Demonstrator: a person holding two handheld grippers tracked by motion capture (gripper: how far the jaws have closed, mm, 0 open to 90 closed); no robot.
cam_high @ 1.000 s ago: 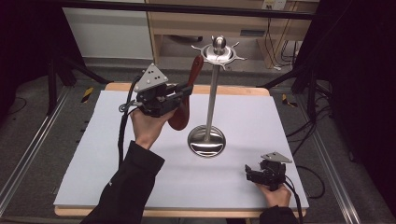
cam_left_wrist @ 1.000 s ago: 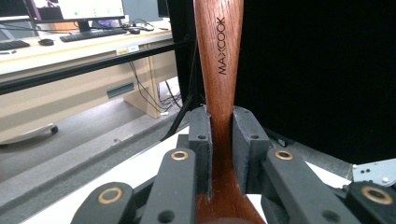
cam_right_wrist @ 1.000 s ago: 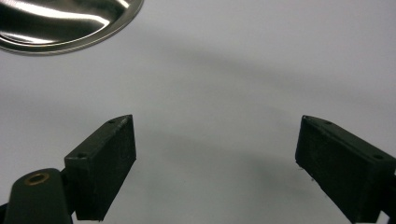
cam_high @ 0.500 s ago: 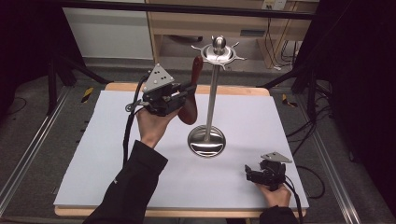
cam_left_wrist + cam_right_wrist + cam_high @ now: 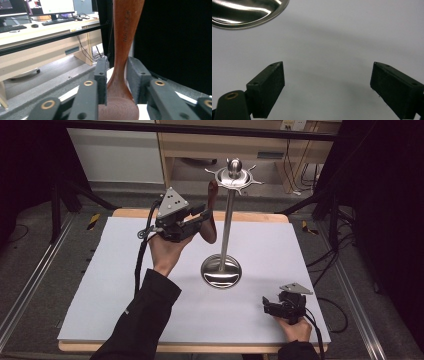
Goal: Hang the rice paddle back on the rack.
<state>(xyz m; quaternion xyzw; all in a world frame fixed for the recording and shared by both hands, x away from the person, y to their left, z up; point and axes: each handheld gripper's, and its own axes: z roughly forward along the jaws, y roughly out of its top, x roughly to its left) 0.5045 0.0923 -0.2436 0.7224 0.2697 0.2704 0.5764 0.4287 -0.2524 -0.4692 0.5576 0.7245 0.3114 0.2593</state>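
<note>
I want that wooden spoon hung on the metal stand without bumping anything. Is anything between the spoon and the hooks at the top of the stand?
Nothing visible stands between them. The left claw holds the wooden spoon upright, handle up, just left of the stand; its tip is beside the hook ring, with open air between. The right claw rests low on the table.

The high view looks forward and down from the person's side, taking in the whole white tabletop (image 5: pixel 300 250) and the metal stand (image 5: pixel 226 225). The left gripper view rides close, facing upward and outward toward desks beyond the table. The right gripper view looks down, near the tabletop (image 5: pixel 332 42); it shares the stand's base (image 5: pixel 247 12) with the high view.
</note>
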